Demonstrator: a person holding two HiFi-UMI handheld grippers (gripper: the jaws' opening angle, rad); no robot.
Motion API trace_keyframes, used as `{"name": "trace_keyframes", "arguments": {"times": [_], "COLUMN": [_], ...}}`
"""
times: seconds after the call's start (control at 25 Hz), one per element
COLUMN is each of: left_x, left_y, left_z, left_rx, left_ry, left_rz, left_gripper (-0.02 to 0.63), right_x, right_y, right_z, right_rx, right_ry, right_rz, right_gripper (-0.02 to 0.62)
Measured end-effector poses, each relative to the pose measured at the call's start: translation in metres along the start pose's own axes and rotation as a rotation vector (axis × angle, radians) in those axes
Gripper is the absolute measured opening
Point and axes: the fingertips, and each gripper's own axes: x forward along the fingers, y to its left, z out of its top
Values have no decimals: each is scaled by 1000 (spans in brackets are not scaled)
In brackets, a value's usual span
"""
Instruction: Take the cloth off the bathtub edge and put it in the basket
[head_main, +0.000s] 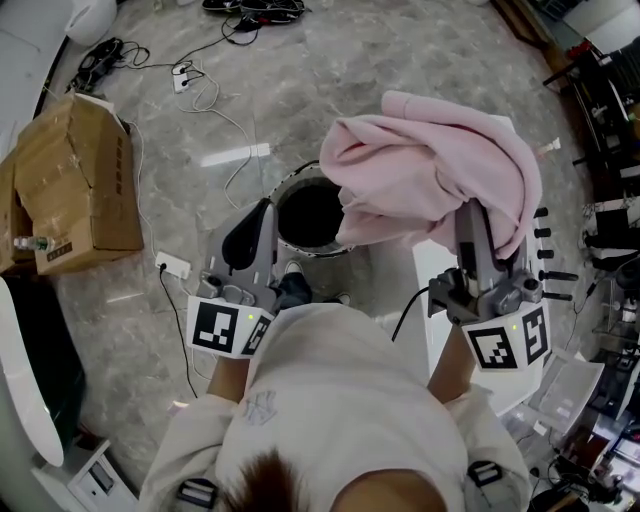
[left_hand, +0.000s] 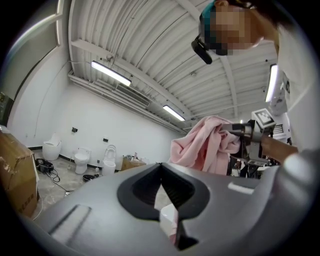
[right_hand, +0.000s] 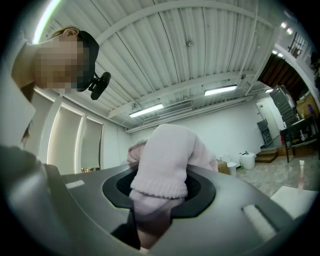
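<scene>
**Head view: cloth in the claw, release into the basket not yet done**

1. Status of the task item. The soft pink fleece cloth is clear of any support and hangs bunched from my right claw. It rests on no edge in any view, so I judge the removal step complete. I cannot identify the bathtub edge with certainty in these views.

2. Right claw. In the right gripper view, my right claw is pinching a thick fold of the cloth. The fabric fills the gap between the pads and bulges out above them. The grip looks secure.

3. Left claw. In the left gripper view, my left claw has its pads pressed together with nothing between them. The cloth shows beyond it, off to the right. In the head view, the left claw sits just beside the basket and plays no part in the hold.

4. Target. The round dark basket with a pale rim stands on the grey marbled floor. Its mouth is unobstructed and looks empty. The cloth overlaps the right side of the mouth in the head view, but most of its bulk lies to the right.

5. Remaining work, as I judge it:
   - bring the bundle over the centre of the mouth;
   - lower it;
   - spread the right claw;
   - check that no fold drapes over the rim.
</scene>
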Motion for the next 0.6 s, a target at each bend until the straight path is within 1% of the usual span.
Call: {"name": "trace_keyframes", "arguments": {"times": [0.4, 0.6], "left_x": [2, -5], "left_y": [33, 46], "left_z": [1, 0], "left_rx": [-2, -1], "left_ry": [2, 7], "left_rz": [19, 49], "left_gripper": [14, 12], "right_x": [36, 46], "right_y": [16, 22], "right_z": [-30, -43], "right_rx": [32, 53], "right_ry": [47, 75], "right_rz": [31, 50], "right_gripper": [143, 143]}}
